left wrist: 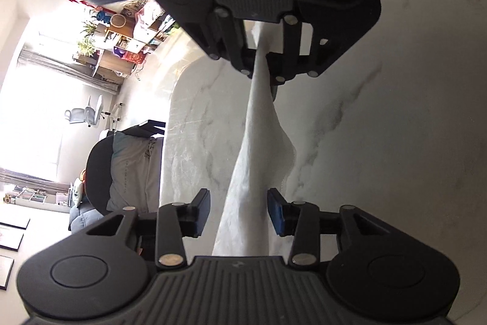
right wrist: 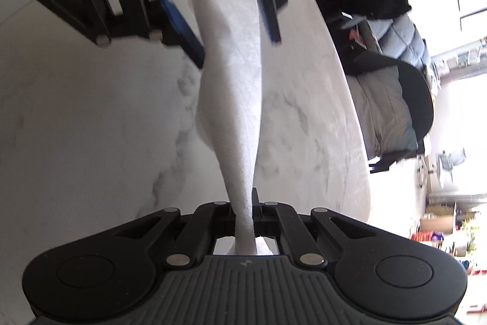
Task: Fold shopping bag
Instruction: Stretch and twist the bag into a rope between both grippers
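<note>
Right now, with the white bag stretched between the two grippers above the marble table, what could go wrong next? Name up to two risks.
1. The left gripper is open around the white bag, so only the right gripper pinches it; the free end may sag or drop.
2. The bag hangs twisted and bunched above the marble table, so laying it down as it is could set a crooked crease.

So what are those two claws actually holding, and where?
The right claw pinches one end of the white shopping bag. The left claw is open around it, not gripping.
</note>
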A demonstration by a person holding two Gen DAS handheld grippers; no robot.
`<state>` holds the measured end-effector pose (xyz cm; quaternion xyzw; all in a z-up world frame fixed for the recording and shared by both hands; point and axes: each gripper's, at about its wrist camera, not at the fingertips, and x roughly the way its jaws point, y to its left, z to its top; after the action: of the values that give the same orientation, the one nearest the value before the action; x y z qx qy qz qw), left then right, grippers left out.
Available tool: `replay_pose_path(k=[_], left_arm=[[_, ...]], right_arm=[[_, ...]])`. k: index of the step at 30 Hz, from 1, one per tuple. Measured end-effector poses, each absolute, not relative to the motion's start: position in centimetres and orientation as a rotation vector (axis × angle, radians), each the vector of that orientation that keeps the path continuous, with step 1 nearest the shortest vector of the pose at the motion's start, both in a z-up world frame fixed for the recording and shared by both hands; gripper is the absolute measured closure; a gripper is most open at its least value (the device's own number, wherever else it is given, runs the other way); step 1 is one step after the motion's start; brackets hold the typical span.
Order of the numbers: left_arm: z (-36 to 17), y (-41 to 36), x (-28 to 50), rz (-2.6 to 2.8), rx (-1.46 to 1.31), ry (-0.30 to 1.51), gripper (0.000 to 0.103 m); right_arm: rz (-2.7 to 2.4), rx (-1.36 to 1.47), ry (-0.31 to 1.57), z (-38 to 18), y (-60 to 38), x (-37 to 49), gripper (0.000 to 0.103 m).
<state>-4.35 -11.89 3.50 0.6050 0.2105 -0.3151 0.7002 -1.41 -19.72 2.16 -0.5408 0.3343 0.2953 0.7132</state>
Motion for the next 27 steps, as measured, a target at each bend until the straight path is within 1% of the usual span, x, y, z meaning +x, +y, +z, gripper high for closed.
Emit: replay_pose_path(k=[9, 11, 14, 22, 24, 27], left_arm=[[3.4, -14.2, -4.2, -0.771, 1.335, 0.440, 0.053], [3.4, -14.6, -4.1, -0.783, 1.330, 0.434, 0.049], [3.3, -15.4, -4.0, -0.801, 1.322, 0.424, 0.047], [2.6, -15.0, -3.4, -0.792, 1.349, 0.428, 0.048], [2.2, -15.0, -3.3, -0.780, 1.371, 0.424, 0.048], [1.2, -15.1, -3.0, -0.787, 1.405, 0.424, 0.054]], right_arm=[[0.639, -1.223, 0.706, 2.7, -18.8, -1.8, 0.102], [0.651, -1.218, 0.694, 2.8, -19.1, -1.9, 0.102], [0.674, -1.188, 0.690, 3.2, -19.9, -1.8, 0.102], [0.648, -1.034, 0.782, 3.7, -21.8, -0.6, 0.102], [0.667, -1.026, 0.780, 3.6, -21.9, -0.8, 0.102], [0.716, -1.035, 0.751, 3.9, -21.5, -1.9, 0.102]])
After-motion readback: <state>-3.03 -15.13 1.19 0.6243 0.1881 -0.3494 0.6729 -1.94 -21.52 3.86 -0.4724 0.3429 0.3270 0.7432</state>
